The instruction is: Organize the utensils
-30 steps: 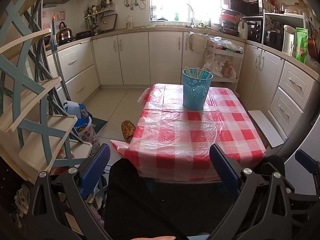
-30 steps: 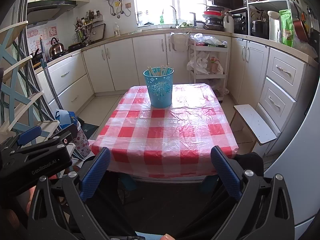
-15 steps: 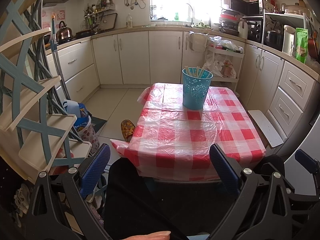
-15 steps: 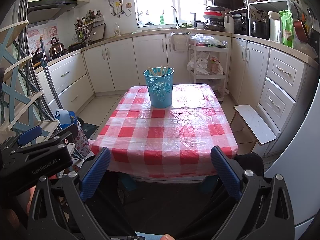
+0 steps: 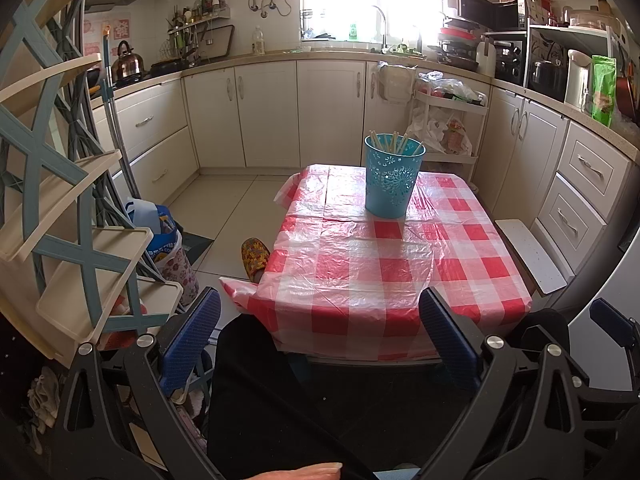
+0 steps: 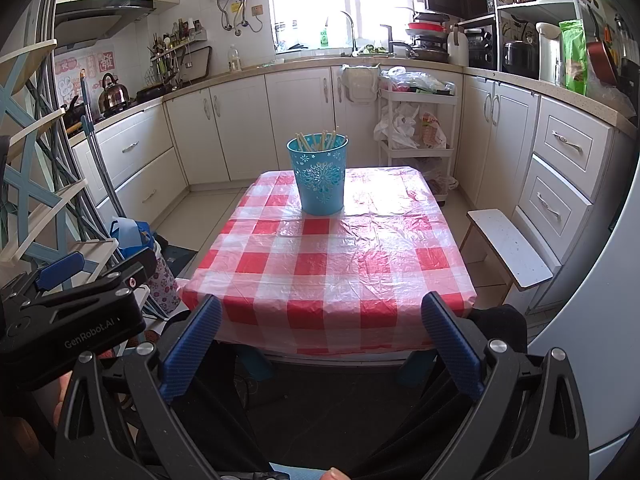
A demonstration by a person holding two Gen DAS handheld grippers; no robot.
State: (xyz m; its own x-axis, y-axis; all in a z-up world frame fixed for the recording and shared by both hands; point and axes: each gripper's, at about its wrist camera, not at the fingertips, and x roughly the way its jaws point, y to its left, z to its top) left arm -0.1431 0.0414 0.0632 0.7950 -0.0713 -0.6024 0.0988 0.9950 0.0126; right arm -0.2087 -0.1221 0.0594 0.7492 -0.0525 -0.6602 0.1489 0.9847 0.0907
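Observation:
A blue perforated holder (image 5: 393, 181) stands upright on the far half of a table with a red-and-white checked cloth (image 5: 384, 272); it also shows in the right wrist view (image 6: 320, 176). Several pale chopsticks (image 5: 394, 142) stick out of its top (image 6: 320, 140). My left gripper (image 5: 320, 330) is open and empty, held low in front of the table's near edge. My right gripper (image 6: 322, 332) is open and empty too, at the same near edge. The left gripper's body (image 6: 76, 312) shows at the left of the right wrist view.
A blue-and-cream shelf rack (image 5: 60, 200) stands close on the left, with bags (image 5: 168, 248) and a slipper (image 5: 255, 254) on the floor. A white stool (image 6: 508, 246) sits right of the table. Cabinets and a trolley (image 6: 416, 136) line the walls.

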